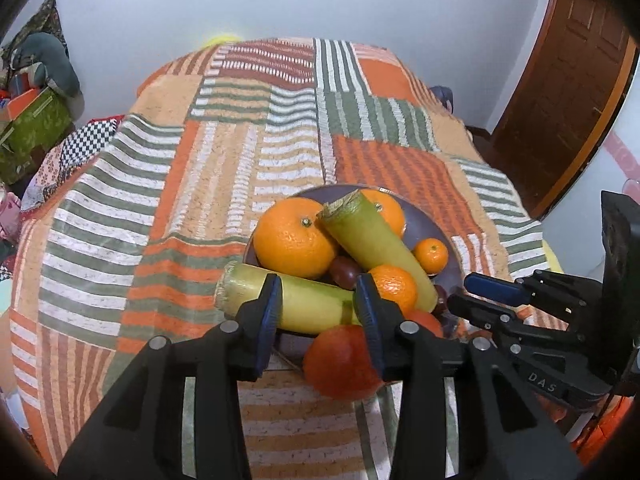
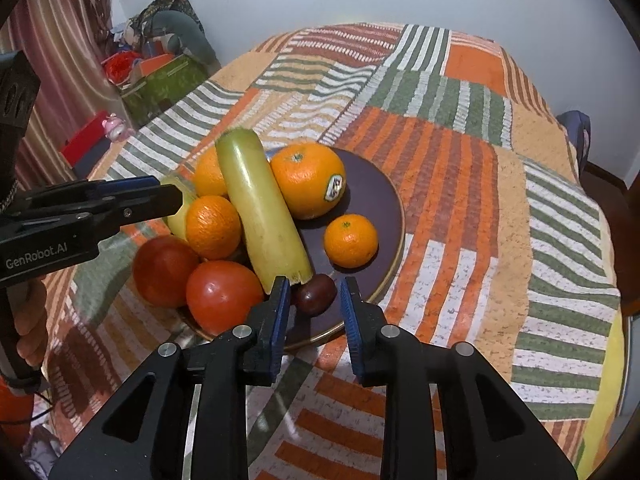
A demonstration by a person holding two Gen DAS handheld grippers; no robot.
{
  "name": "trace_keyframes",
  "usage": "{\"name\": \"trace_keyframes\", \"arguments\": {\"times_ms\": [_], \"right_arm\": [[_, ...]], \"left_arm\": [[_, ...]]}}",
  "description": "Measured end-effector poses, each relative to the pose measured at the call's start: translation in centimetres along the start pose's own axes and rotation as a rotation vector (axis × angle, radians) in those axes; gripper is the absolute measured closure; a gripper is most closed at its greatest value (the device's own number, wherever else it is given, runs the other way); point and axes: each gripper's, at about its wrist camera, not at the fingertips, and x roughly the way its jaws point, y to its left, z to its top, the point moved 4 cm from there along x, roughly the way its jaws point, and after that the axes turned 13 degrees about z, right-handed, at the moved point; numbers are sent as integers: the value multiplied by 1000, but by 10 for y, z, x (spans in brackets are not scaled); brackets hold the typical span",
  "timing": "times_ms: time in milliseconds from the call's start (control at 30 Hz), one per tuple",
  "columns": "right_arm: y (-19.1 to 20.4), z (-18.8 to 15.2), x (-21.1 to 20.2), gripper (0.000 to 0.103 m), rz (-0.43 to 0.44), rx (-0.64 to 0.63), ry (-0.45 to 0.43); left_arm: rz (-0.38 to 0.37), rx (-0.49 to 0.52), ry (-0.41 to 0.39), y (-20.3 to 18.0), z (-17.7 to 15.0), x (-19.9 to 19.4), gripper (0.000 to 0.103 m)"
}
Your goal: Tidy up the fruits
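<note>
One striped patchwork cloth (image 1: 224, 168) — white wall (image 1: 132, 20), brown door (image 1: 560, 92)

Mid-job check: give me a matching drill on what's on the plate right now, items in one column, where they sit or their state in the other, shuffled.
Items:
1. stickered orange
2. small dark fruit
3. small mandarin
4. sugarcane piece

Places or states:
A. lies alone on the bare part of the plate
B. between the open right gripper fingers
C. far side of the plate, beside the long upright cane
D. between the left gripper fingers, overhanging the plate's rim

Pairs: 1-C, 2-B, 3-A, 4-D
</note>
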Motion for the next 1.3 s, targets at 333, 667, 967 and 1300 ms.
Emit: {"name": "trace_keyframes", "arguments": {"times_ms": [333, 667, 967, 1300], "right_arm": [[46, 23, -88, 79, -49, -80, -199], [111, 24, -191, 79, -65, -153, -468], [148, 9, -232, 50, -107, -179, -629], [158, 3, -236, 19, -201, -203, -687]], "left_arm": [[-22, -24, -209, 4, 12, -106, 64], [-13, -31, -493, 7, 1, -240, 64], [3, -31, -643, 5, -23, -304, 21], [9, -51, -673, 8, -37, -319, 4]]}}
